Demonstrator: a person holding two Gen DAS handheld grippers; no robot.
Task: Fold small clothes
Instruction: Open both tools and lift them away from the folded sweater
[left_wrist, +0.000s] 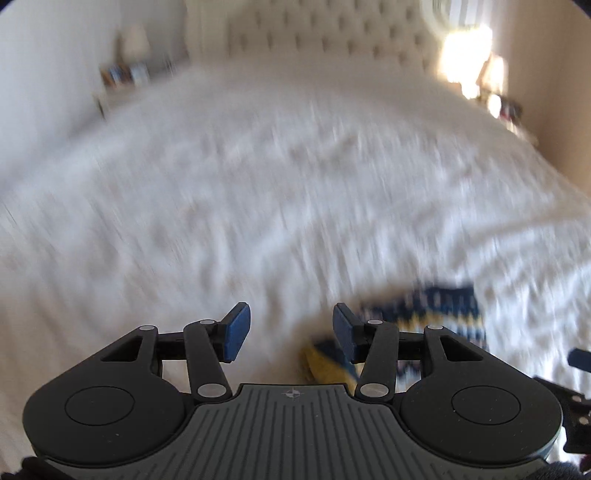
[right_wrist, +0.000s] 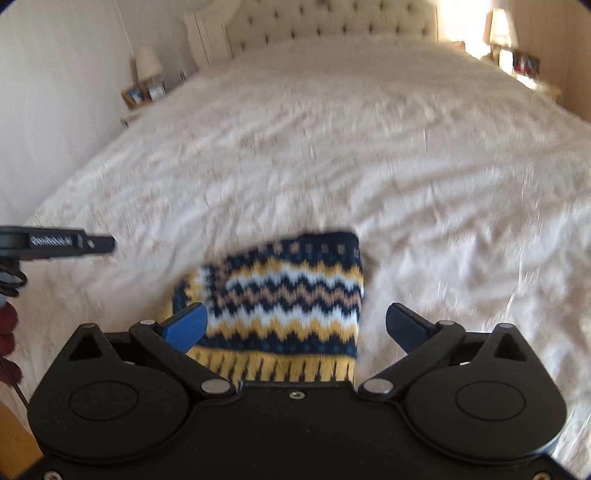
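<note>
Both grippers tilted down over bed (right_wrist: 406, 147). Right gripper (right_wrist: 295, 326) jaws spread wide, nothing gripped. Left gripper (left_wrist: 291, 332) part open, empty. Knit (right_wrist: 288, 295), zigzag navy, yellow, white, tan, lies folded on bed below right gripper.

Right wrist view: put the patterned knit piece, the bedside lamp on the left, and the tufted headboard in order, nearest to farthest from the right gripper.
From the right gripper, whose jaws stand wide open:
1. The patterned knit piece, lying on the bed just ahead between the open fingers.
2. The bedside lamp, far left, beside the bed.
3. The tufted headboard, at the bed's far end. It and the lamp are nearly level, so that order is uncertain.
</note>
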